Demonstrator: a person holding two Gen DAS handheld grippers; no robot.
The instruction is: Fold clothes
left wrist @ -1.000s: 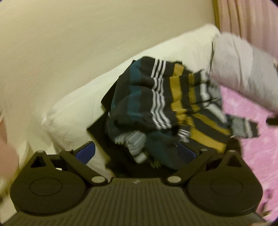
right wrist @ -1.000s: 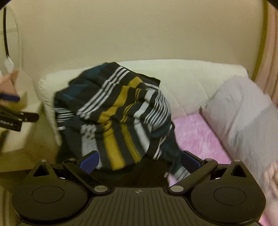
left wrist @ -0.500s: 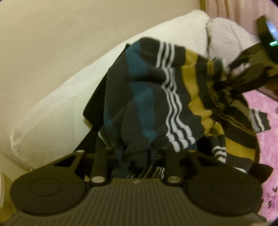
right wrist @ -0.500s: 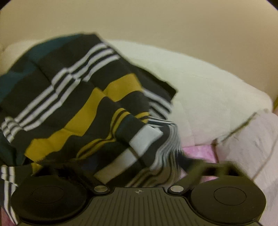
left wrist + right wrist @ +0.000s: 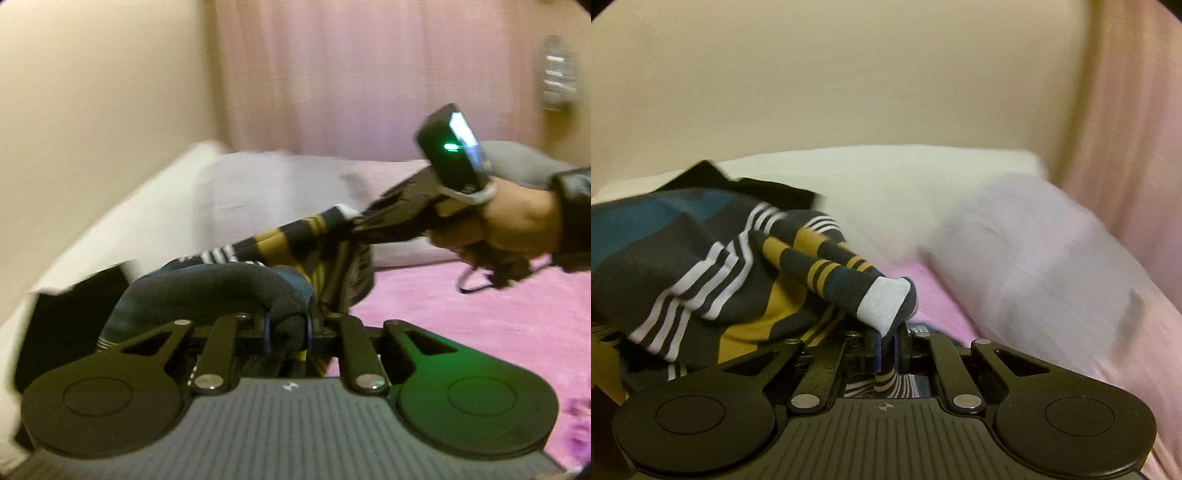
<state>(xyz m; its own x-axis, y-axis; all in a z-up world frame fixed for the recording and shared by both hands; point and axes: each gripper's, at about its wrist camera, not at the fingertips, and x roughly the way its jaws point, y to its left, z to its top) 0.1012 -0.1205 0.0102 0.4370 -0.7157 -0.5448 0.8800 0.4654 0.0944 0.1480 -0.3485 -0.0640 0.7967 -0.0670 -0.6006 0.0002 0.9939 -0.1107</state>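
Both grippers clamped on the striped top, time to stretch it out

Left gripper (image 5: 287, 334) has just pinched a dark fold, right gripper (image 5: 885, 347) a striped edge; striped top (image 5: 701, 258) hangs before the white pillow (image 5: 886, 184). I'd pull apart evenly, no yanking.

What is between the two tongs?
In the left wrist view, the striped shirt stretches between them: left tongs pinch one part, right tongs another, above the pink bedspread.
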